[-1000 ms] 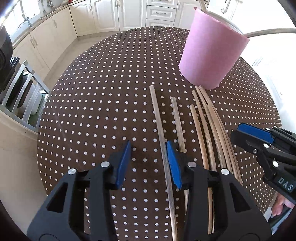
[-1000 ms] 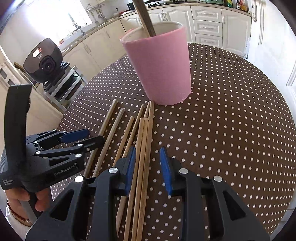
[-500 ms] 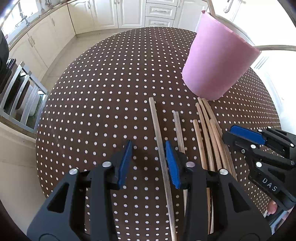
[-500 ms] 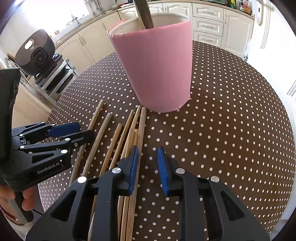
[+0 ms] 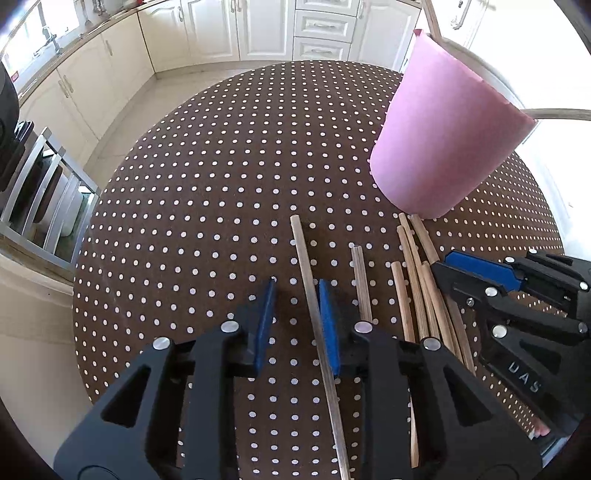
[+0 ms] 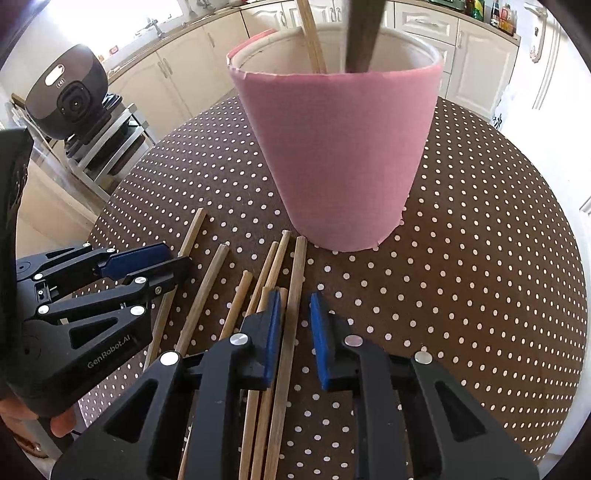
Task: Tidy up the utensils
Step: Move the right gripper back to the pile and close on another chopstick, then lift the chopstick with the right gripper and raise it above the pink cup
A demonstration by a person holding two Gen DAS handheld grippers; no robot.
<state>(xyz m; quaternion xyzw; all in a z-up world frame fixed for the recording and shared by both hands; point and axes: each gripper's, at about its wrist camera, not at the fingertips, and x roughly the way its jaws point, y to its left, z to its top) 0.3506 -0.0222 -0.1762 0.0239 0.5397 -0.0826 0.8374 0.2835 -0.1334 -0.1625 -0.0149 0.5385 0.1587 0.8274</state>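
Note:
Several wooden chopsticks (image 5: 413,280) lie side by side on the brown dotted tablecloth in front of a pink cup (image 5: 443,147). In the left wrist view my left gripper (image 5: 297,284) straddles the leftmost chopstick (image 5: 303,251). Its jaws are closing, the stick lies against the right pad and a gap shows on the left. My right gripper (image 6: 295,295) straddles the rightmost chopstick (image 6: 297,266), jaws closing, with a gap beside the right pad. The pink cup (image 6: 340,155) holds a chopstick and a dark handle. Each gripper shows in the other's view: right gripper (image 5: 443,262), left gripper (image 6: 177,258).
A metal dish rack (image 5: 37,206) stands beyond the table's left edge. A round dark camera (image 6: 70,99) sits on a stand at the left. Cream kitchen cabinets (image 5: 221,29) line the back. The tablecloth (image 6: 480,295) to the right of the cup is bare.
Both grippers have moved forward toward the pink cup and a little lower, and both pairs of jaws have narrowed around the sticks. The right jaws now frame one chopstick instead of several.

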